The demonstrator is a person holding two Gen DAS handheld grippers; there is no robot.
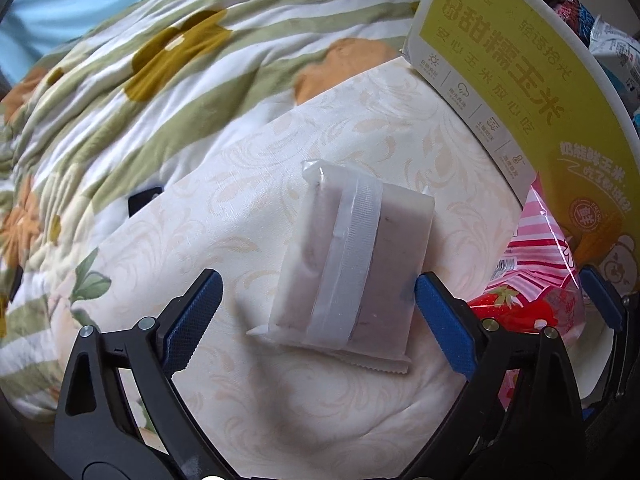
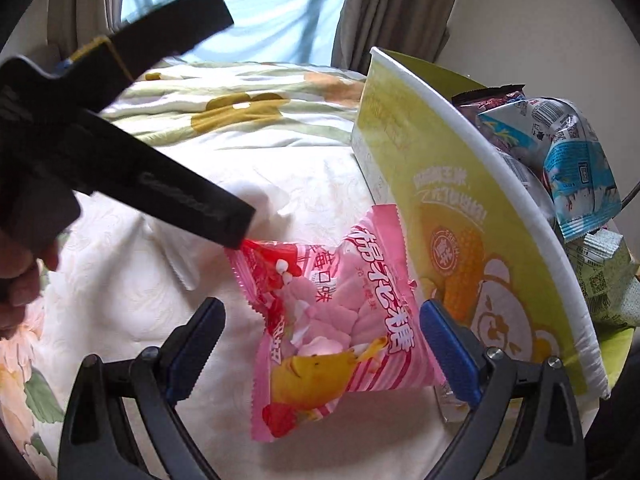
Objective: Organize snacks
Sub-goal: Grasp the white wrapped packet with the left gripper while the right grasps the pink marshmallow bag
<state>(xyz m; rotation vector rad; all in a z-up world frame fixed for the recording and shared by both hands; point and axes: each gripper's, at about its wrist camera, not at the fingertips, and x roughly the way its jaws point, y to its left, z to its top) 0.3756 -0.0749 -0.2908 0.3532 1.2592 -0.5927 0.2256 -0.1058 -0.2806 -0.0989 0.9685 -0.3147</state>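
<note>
Pointing steeply down at the bed (image 1: 256, 380), the left gripper (image 1: 318, 300) has its blue-padded fingers (image 1: 192, 320) spread wide on either side of a translucent white snack pack (image 1: 348, 264). The pack lies flat on the cream patterned bedcover, its brownish-purple filling showing through the wrapper and a seam strip running along its length. The right-hand pad sits just at the pack's edge; whether it touches cannot be told. The left-hand pad stands clearly apart from it. Nothing is gripped.

Right gripper (image 2: 322, 340): fingers (image 2: 450, 352) also wide, straddling a pink marshmallow bag (image 2: 340, 328) with strawberry print and a yellow cartoon figure. The bag lies on the bedcover, just beside the wall of a yellow-green corn carton (image 2: 452, 216). The pads are not pressing on the bag.

The carton stands open toward the right side of the bed and holds several wrapped snacks: a blue-and-white packet (image 2: 576, 168), a dark packet (image 2: 488, 100), a pale green one (image 2: 604, 280). In the left wrist view the same carton (image 1: 500, 64) rises at upper right, with the pink bag (image 1: 532, 280) between it and the white pack.

A floral quilt (image 1: 140, 92) in green, white and orange is bunched toward the far edge of the bed. A person's hand (image 2: 24, 280) holds the left gripper's handle at the left edge of the right wrist view.
</note>
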